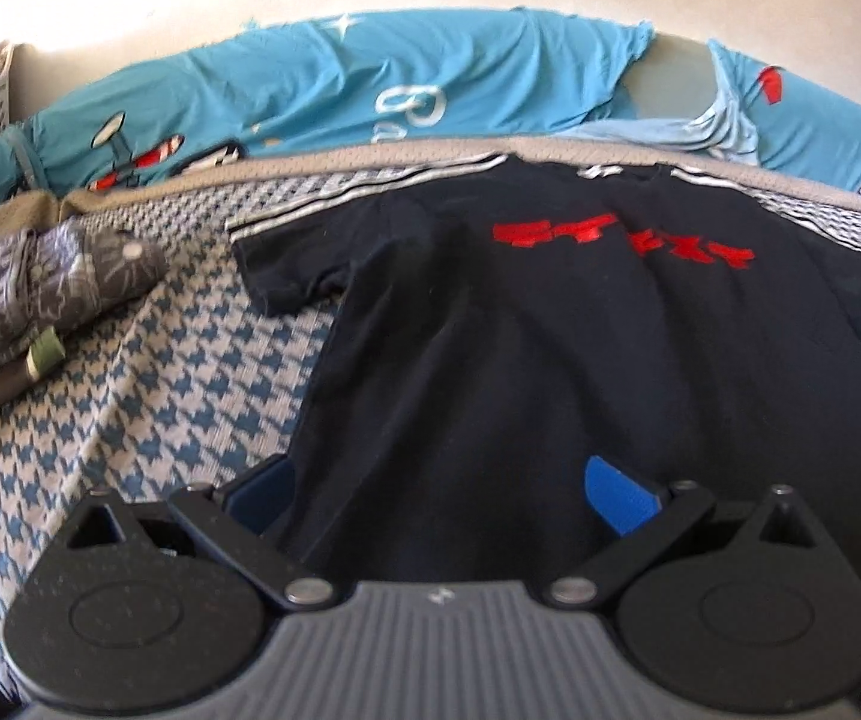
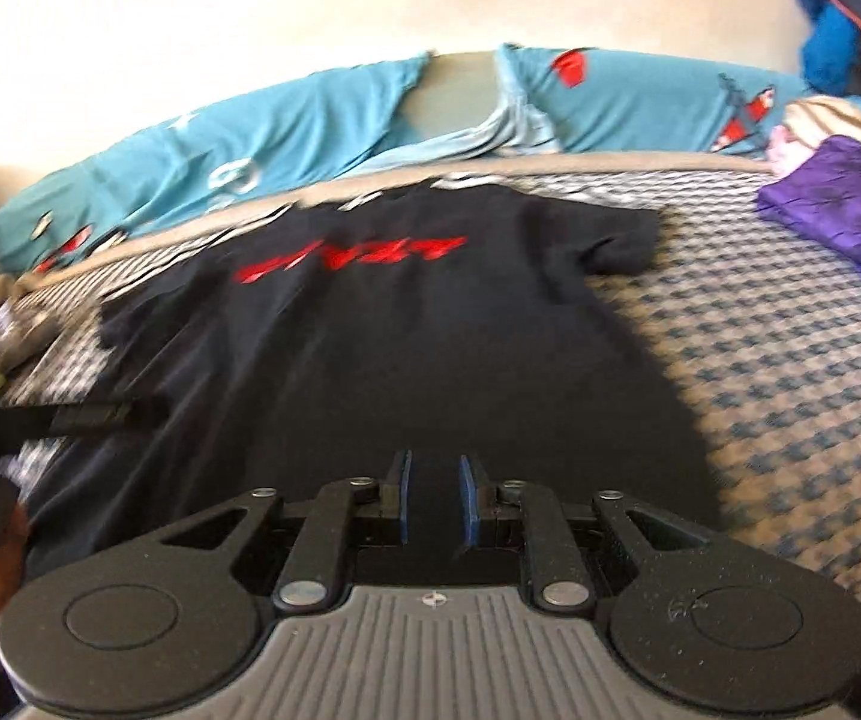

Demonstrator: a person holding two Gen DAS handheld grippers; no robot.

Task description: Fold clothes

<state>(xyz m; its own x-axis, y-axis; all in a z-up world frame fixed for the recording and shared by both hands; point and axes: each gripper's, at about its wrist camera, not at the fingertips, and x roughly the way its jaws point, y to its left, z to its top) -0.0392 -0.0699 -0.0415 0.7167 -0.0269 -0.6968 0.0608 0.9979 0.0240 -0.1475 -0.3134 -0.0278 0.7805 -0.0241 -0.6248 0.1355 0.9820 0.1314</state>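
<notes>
The black T-shirt [image 1: 550, 330] is seen spread flat on the checked bed [image 1: 190, 372], the left tongs [image 1: 439, 495] held wide over its hem, the right tongs [image 2: 435, 498] narrowed on nothing, so both hem corners should be pinched evenly before any fold is lifted.

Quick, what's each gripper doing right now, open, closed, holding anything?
Left gripper: open wide over the black T-shirt, holding nothing.
Right gripper: nearly closed, a narrow gap left; whether it pinches the shirt cannot be told.
</notes>
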